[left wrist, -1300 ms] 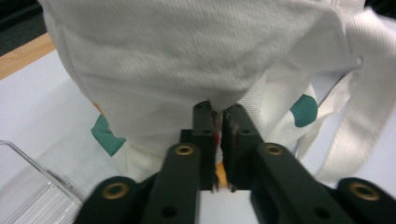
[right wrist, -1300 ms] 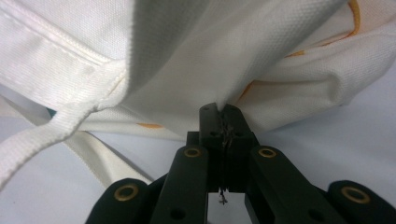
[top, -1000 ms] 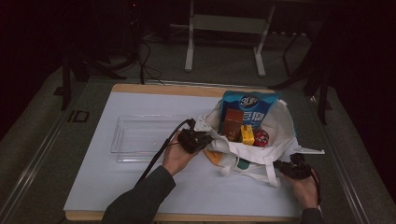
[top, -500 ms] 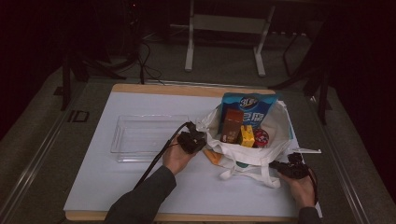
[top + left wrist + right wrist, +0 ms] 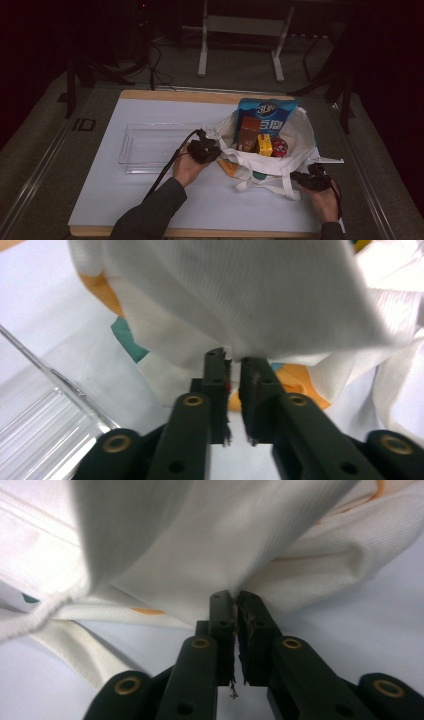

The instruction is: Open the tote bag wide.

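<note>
Tote bag (image 5: 270,165) right of clear tray (image 5: 150,147), full of snacks. Left gripper (image 5: 234,360) jaws just opening, narrow gap, cloth at tips. Right gripper (image 5: 235,597) easing, rim barely pinched. Risk: rim slips, bag slumps, snack bag (image 5: 265,112) topples.

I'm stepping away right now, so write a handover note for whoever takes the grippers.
Left gripper: jaws have just been opening; a gap shows, bag cloth at the tips.
Right gripper: jaws have just been opening slightly, pinching bag cloth.
Bag lies right of the tray, snacks inside.
Done: bag mouth spread.
Left: probably unpacking snacks into the tray.
</note>
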### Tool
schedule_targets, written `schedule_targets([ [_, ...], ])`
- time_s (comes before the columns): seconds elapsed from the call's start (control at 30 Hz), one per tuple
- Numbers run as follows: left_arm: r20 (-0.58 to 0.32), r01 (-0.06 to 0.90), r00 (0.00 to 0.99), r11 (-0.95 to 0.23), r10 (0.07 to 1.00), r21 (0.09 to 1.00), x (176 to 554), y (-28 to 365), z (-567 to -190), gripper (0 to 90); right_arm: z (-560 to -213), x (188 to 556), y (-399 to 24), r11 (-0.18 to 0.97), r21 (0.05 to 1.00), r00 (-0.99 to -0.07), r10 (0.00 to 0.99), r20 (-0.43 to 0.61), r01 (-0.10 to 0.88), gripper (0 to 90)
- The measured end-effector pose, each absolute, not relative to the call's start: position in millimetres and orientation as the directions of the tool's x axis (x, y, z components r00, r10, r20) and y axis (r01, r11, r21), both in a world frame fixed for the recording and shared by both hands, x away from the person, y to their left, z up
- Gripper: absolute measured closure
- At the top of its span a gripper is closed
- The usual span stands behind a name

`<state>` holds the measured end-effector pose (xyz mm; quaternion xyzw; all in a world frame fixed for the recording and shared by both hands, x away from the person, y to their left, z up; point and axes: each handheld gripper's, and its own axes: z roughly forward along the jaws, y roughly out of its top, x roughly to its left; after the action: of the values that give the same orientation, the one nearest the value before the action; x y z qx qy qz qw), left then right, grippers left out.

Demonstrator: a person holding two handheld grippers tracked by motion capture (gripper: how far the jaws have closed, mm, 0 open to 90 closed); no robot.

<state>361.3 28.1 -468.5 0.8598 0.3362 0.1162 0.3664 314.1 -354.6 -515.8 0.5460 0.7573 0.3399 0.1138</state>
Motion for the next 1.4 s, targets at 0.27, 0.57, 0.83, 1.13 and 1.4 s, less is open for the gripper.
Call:
schedule_targets([
  [0.27,-0.064,0.476,0.748,-0.467,0.660,0.745,352.0,50.4,-451.3,63.6,-490.2,304.7,-371.7,0.155,0.685,-0.360,0.918,0.167,0.712,71.4],
  [0.57,-0.095,0.442,0.752,-0.392,0.652,0.807,343.9,67.9,-424.5,58.9,-446.9,300.7,-391.5,0.095,0.759,-0.322,0.934,0.156,0.644,65.2],
  [0.83,-0.059,0.384,0.748,-0.359,0.662,0.851,344.7,65.9,-399.7,51.1,-403.6,300.3,-393.0,0.074,0.824,-0.339,0.929,0.148,0.562,58.1],
  [1.13,-0.038,0.366,0.731,-0.344,0.681,0.865,356.4,47.0,-384.8,51.6,-380.3,315.8,-377.0,0.092,0.852,-0.341,0.934,0.105,0.515,64.5],
  [1.4,0.014,0.427,0.672,-0.403,0.740,0.809,374.1,33.8,-402.1,76.2,-391.8,329.0,-369.2,0.102,0.832,-0.316,0.944,0.091,0.546,79.4],
])
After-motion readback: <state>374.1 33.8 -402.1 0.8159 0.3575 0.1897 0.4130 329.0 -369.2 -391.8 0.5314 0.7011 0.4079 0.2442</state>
